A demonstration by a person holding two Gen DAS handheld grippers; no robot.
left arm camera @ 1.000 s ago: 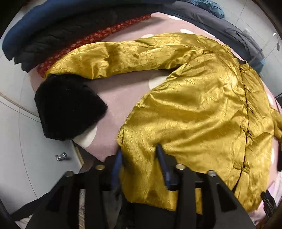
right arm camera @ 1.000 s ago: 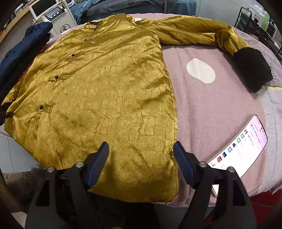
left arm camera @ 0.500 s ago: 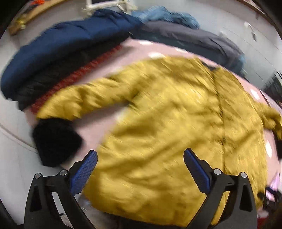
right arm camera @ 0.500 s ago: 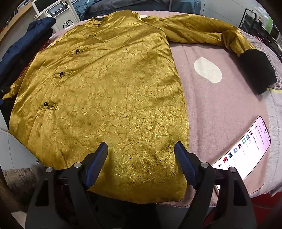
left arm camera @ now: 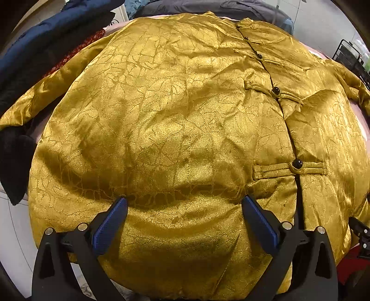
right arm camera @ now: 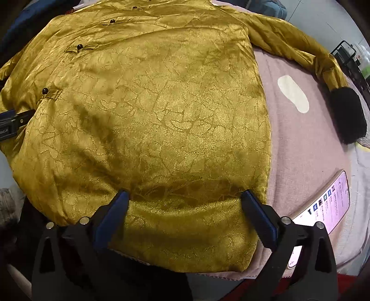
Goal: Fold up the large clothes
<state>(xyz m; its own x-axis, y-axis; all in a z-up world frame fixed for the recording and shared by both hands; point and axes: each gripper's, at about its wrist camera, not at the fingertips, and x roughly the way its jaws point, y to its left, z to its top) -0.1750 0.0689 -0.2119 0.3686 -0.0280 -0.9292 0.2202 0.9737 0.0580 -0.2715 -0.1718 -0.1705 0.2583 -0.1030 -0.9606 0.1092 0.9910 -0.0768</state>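
Note:
A large gold satin jacket (left arm camera: 175,120) with black knot buttons (left arm camera: 297,164) lies spread face up on a pink cover; it also fills the right wrist view (right arm camera: 148,115). Its sleeves end in black fur cuffs (right arm camera: 346,115), one at the far right and one at the left edge of the left wrist view (left arm camera: 13,162). My left gripper (left arm camera: 183,203) is open and empty, low over the hem on the jacket's left half. My right gripper (right arm camera: 185,196) is open and empty, low over the hem on the right half. Its side shows in the left wrist view (left arm camera: 360,231).
A lit phone (right arm camera: 323,203) lies on the pink cover (right arm camera: 305,148) right of the right gripper. Dark blue, black and red clothes (left arm camera: 46,39) are piled at the far left. A grey garment (left arm camera: 231,7) lies beyond the collar. A wire rack (left arm camera: 351,58) stands far right.
My left gripper was shut on the jacket's hem corner, has let go and opened wide, and has moved right and in over the hem. My right gripper has moved closer to the hem.

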